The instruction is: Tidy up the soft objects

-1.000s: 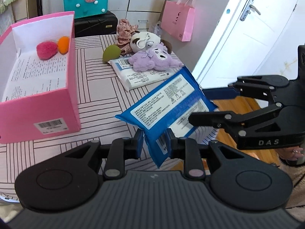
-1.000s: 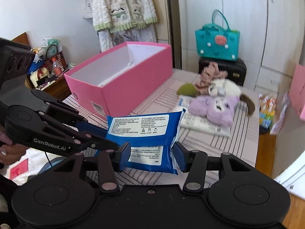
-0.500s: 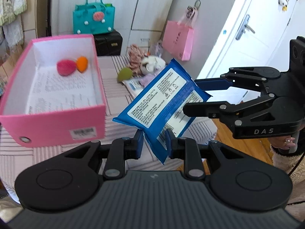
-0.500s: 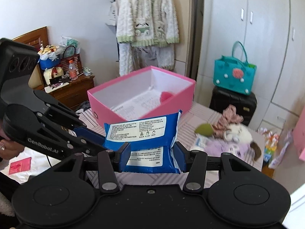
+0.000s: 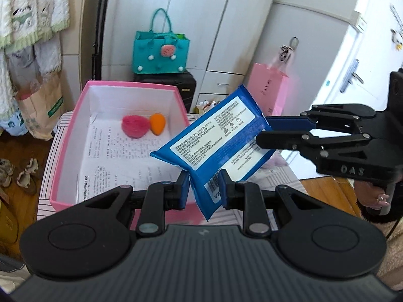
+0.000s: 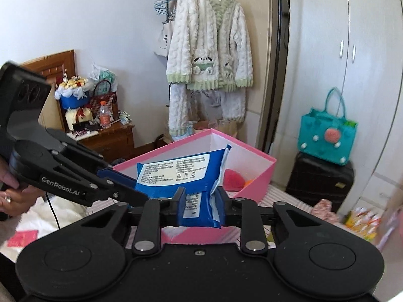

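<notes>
Left wrist view: soft blue plastic pack of wipes with white labels [image 5: 219, 138] up in the air, tilted, over the near corner of the open pink cardboard box [image 5: 83, 105]. Pinched at one end by the left gripper [image 5: 204, 191], at the other by the right gripper [image 6: 201, 203], jaws just closed tighter on it. Inside the box, fuzzy pink sponge [image 5: 134, 126] touching small orange egg-shaped sponge [image 5: 156, 123].
</notes>
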Demonstrator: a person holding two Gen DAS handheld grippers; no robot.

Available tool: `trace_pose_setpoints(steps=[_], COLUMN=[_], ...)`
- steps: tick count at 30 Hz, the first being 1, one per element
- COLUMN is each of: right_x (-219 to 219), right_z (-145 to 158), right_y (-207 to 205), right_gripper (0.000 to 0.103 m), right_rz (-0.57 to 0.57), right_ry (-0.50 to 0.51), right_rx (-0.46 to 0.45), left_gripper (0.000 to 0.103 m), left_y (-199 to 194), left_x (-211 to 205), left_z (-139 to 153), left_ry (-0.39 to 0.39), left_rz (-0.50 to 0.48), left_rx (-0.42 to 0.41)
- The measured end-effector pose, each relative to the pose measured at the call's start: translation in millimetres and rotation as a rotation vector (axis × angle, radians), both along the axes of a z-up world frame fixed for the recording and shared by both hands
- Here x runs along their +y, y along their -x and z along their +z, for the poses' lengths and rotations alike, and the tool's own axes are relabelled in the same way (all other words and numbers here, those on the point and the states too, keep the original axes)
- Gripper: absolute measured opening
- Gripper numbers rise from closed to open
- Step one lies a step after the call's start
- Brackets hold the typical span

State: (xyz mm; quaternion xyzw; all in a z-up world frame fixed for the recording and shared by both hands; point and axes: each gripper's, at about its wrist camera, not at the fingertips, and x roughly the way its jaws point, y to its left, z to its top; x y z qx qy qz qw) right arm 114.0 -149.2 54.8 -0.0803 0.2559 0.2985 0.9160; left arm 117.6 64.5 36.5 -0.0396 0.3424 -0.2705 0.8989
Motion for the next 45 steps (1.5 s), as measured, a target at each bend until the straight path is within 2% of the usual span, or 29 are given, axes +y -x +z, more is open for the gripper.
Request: trace_pose_setpoints(steps=[2, 7, 12, 16, 21, 24, 28, 31, 35, 40, 45], right_x=[-1.2, 10.0, 36.1, 47.0, 60.1, 66.9, 73.3, 78.3, 85.8, 94.1, 96.3], right_z=[-6.3, -22.1, -35.4, -53.5, -72.2, -76.9, -79.0, -77.3, -74.2, -77.2, -76.8], right_y=[-21.3, -63.4, -101.6, -127.8, -137.2, -144.4, -153.4, -158.9, -163.8, -164.7, -163.5], right_gripper=[0.021, 0.021, 0.021, 0.021, 0.021, 0.021, 0.032, 0.032, 0.034, 0.036, 0.04], right_rz=[0.004, 0.02, 0.022, 0.01, 0.017, 0.001, -0.066, -0.085, -0.091, -0.08, -0.096], right_ry=[-0.02, -0.015, 0.044, 0.042, 0.101, 0.141, 0.178, 0.223, 0.282, 0.335, 0.344], right_rx=[0.04, 0.101, 0.131, 0.185, 0.204, 0.213, 0.246, 0.257, 0.26, 0.284, 0.269], left_gripper=[0.024, 0.024, 0.023, 0.023, 0.023, 0.023, 0.023, 0.023, 0.023, 0.024, 0.023], left_y=[-12.1, -45.2, -91.0, -123.0, -150.1, -160.5, -172.3, -178.0, -188.5, -198.6, -216.9], left_x=[4.5, 14.7, 16.0, 21.9, 33.0, 25.3, 12.0, 4.7, 6.8, 3.9, 7.6], left_z=[-3.6, -14.1, -29.7, -43.4, -58.9, -62.6, -65.1, -71.3, -78.6, -76.8, -82.9], left_ry=[0.0, -0.017, -0.102, -0.142, -0.144, -0.201, -0.25, -0.271, -0.224, -0.264, -0.247], left_rz=[0.005, 0.025, 0.044, 0.085, 0.086, 0.069, 0.032, 0.011, -0.004, -0.023, -0.023], left_rx=[0.007, 0.031, 0.09, 0.12, 0.192, 0.202, 0.221, 0.236, 0.324, 0.34, 0.404])
